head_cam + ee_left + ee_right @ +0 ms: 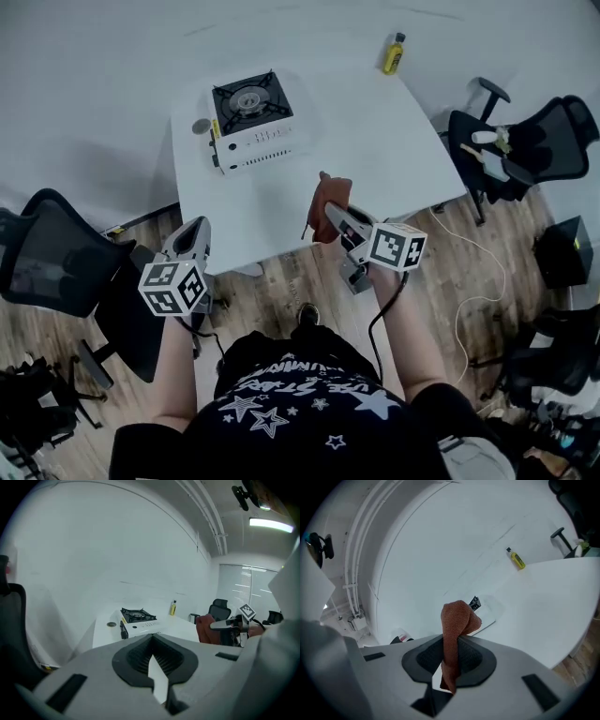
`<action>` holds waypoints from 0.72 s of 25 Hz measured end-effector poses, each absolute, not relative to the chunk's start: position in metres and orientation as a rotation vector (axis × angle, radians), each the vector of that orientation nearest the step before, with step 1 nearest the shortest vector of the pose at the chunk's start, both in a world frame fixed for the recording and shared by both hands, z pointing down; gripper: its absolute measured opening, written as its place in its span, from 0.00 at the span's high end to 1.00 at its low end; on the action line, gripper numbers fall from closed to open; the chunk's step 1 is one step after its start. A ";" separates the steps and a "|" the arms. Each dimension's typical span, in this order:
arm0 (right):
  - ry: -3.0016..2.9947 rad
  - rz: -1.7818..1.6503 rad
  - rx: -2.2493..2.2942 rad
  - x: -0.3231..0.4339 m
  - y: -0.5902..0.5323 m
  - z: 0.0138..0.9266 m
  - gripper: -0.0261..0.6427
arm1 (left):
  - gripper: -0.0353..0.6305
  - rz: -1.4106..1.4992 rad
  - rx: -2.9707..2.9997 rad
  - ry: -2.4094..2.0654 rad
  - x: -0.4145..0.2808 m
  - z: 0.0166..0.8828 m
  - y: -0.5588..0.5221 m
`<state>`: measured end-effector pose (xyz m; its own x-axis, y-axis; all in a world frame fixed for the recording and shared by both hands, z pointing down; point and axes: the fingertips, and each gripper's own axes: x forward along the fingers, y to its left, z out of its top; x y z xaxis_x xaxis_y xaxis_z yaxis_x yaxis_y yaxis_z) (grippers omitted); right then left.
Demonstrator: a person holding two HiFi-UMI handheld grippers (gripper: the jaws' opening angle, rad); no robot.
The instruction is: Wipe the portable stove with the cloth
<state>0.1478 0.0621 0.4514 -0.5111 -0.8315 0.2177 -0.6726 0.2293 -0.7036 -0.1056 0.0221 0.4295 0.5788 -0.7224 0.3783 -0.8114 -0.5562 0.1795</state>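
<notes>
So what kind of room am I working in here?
Most likely an office or meeting room, not a kitchen: black swivel chairs around a white table, wood-look floor, and the portable stove just sits on the table.

stove [475,603] mostly hidden behind cloth [451,639]

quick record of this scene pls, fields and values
stove: far left part of the table, nothing touching it
cloth: reddish brown, clamped in the right gripper, near the table's front edge, apart from the stove
left gripper: shut, empty, by the table's near left corner
bottle: yellow, far right corner of the table
wiping: not yet begun
</notes>
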 end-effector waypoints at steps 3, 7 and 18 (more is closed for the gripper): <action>2.328 -1.159 -1.389 0.159 0.042 0.452 0.87 | 0.94 0.375 2.431 -1.301 -0.099 0.433 0.014; 2.364 -1.168 -1.351 0.163 0.023 0.454 0.87 | 0.94 0.373 2.395 -1.338 -0.093 0.436 0.008; 2.414 -1.174 -1.333 0.150 -0.029 0.455 0.87 | 0.94 0.312 2.406 -1.364 -0.095 0.434 -0.040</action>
